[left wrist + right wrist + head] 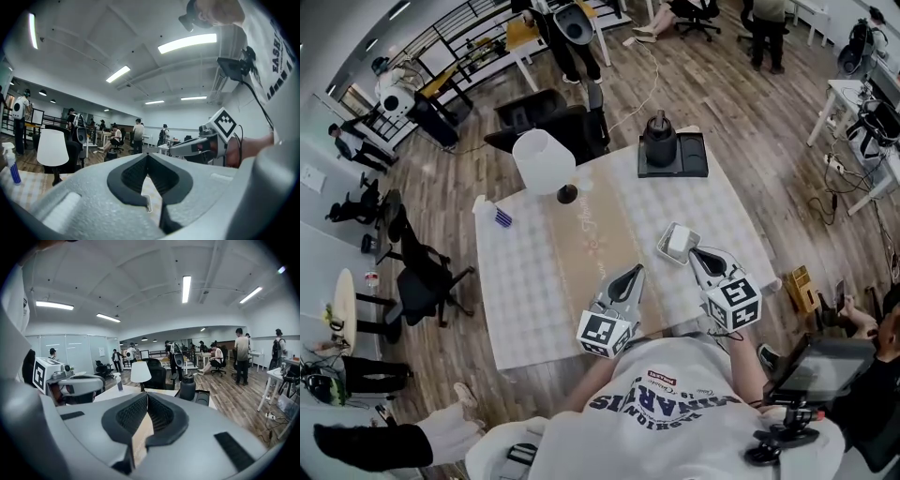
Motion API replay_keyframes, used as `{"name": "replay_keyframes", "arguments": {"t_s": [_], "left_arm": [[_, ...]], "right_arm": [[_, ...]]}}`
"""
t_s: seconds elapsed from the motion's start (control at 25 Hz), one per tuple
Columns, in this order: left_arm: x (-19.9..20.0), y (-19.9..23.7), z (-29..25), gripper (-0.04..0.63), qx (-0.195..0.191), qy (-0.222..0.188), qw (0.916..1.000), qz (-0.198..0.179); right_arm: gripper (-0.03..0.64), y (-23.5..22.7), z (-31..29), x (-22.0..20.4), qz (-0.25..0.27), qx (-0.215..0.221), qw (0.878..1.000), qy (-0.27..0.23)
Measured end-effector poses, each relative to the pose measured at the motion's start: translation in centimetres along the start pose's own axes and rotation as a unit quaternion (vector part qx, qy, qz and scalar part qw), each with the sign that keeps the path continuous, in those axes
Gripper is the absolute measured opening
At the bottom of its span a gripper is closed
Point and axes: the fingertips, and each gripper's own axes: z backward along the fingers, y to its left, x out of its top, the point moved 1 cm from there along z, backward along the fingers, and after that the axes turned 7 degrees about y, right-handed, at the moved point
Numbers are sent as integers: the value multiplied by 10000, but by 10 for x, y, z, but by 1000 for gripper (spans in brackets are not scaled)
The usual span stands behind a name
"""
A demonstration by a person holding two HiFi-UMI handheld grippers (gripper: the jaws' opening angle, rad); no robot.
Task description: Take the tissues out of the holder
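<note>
The tissue holder [679, 243], a small grey box with white tissue showing in its top, lies on the checked tablecloth [534, 300] right of the middle. My right gripper [697, 253] is shut with nothing in it, and its tip sits just to the right of the holder. My left gripper [637, 273] is also shut and empty, a short way to the holder's near left. The holder is hidden in both gripper views. In the left gripper view the jaws [147, 155] meet at the tip. In the right gripper view the jaws [146, 395] are likewise closed together.
A white lamp [544, 161] stands at the table's far side, a small spray bottle [501, 217] at the far left. A black tray [673, 157] with a dark jug [659, 138] sits at the far right corner. Office chairs and people surround the table.
</note>
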Motion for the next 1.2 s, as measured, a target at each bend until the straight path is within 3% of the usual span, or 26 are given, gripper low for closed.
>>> {"name": "replay_keyframes", "arguments": {"t_s": [0.36, 0.56, 0.68, 0.8, 0.96, 1.2], "left_arm": [[0, 0, 10, 5, 127, -56, 9999, 51], [-3, 5, 26, 5, 271, -55, 9996, 114], [-6, 8, 24, 5, 368, -46, 9992, 151], [-9, 10, 28, 5, 451, -26, 9988, 169], [-12, 14, 37, 5, 595, -20, 9980, 209], [-14, 19, 47, 5, 823, -16, 9962, 271]], "right_arm": [[17, -24, -35, -37, 258, -65, 9964, 807], [212, -37, -71, -62, 304, -160, 9900, 1369], [367, -59, -101, -76, 66, -123, 9898, 1414], [444, -73, -131, -96, -403, -195, 9861, 1601], [495, -85, -175, -135, -965, -252, 9716, 2144], [508, -109, -224, -192, -1555, -574, 9417, 2927]]}}
